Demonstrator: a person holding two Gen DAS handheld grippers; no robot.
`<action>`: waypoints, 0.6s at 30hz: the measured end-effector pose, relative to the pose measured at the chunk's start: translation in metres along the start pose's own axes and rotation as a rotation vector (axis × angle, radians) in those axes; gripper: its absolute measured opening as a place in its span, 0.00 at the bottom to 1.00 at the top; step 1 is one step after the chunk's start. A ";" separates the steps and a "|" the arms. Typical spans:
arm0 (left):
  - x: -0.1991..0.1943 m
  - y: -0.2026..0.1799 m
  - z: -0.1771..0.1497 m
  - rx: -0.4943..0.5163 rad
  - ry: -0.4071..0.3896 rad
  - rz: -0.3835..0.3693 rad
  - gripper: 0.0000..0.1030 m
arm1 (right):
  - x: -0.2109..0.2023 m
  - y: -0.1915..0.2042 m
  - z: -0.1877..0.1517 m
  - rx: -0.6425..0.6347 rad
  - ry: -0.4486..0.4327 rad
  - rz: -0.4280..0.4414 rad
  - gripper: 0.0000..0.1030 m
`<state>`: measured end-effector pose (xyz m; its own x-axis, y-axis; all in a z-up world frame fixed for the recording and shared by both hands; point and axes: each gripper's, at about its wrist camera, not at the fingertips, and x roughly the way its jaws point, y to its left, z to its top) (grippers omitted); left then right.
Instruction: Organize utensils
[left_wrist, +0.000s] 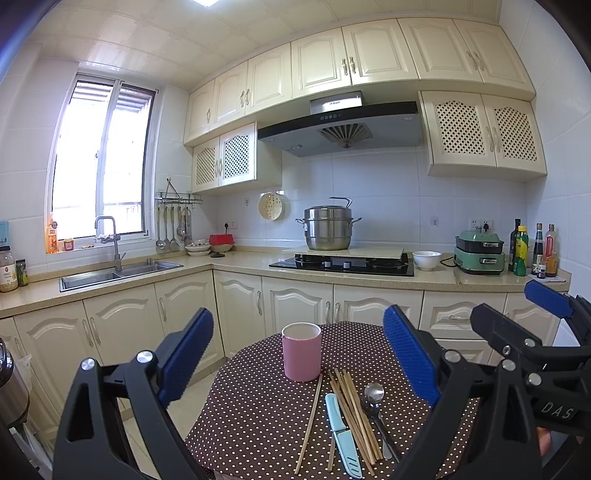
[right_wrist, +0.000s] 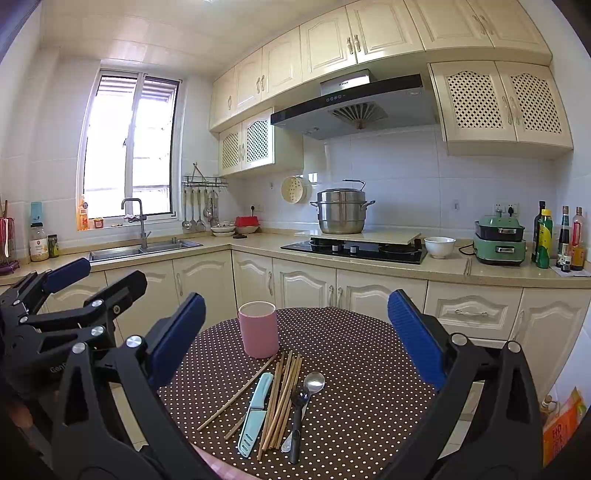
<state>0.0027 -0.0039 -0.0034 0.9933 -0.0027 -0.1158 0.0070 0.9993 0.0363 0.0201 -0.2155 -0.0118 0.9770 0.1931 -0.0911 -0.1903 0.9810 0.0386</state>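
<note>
A pink cup stands upright on a round table with a brown polka-dot cloth. In front of it lie several wooden chopsticks, a light blue sheathed knife, a metal spoon and a black spoon. My left gripper is open and empty above the table's near side. My right gripper is open and empty too. It also shows at the right of the left wrist view. The left gripper shows at the left of the right wrist view.
Cream cabinets and a counter run behind the table, with a sink, a black hob under a steel pot, a white bowl, a green cooker and bottles. Tiled floor lies left of the table.
</note>
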 end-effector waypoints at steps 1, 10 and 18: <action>0.000 0.000 0.000 0.000 0.000 0.000 0.89 | 0.000 0.000 -0.001 0.001 0.001 0.002 0.94; 0.001 0.001 0.000 -0.001 0.001 0.001 0.89 | 0.001 -0.001 -0.004 0.000 0.006 0.003 0.94; 0.002 0.005 -0.002 -0.001 0.003 0.004 0.89 | 0.001 0.001 -0.003 -0.001 0.009 0.002 0.94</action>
<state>0.0045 0.0014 -0.0050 0.9929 0.0015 -0.1188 0.0028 0.9994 0.0357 0.0208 -0.2142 -0.0147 0.9756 0.1956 -0.0996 -0.1928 0.9805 0.0375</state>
